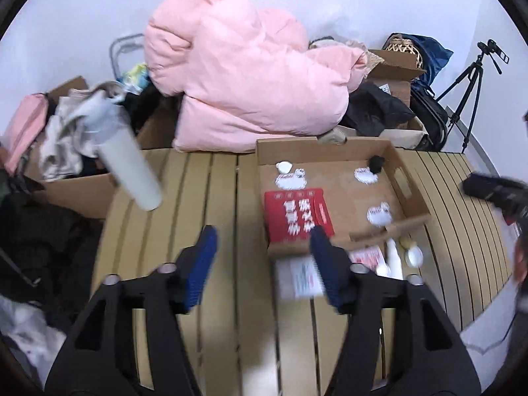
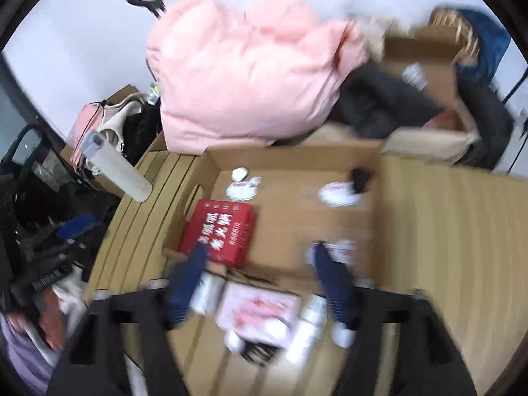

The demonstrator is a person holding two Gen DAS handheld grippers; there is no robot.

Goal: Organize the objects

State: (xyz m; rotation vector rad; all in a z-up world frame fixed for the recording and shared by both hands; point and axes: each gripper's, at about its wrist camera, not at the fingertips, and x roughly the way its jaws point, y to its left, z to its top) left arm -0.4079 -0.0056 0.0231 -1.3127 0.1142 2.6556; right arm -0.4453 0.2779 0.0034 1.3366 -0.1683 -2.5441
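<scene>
Only the left wrist view shows the tripod point(image 1: 468, 89).

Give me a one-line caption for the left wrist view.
Open left gripper hovers before a cardboard tray holding a red box.

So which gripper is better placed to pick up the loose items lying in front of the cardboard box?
Probably the right gripper: its open jaws hang directly over the white bottle and pink packet. The left gripper sits further left.
</scene>
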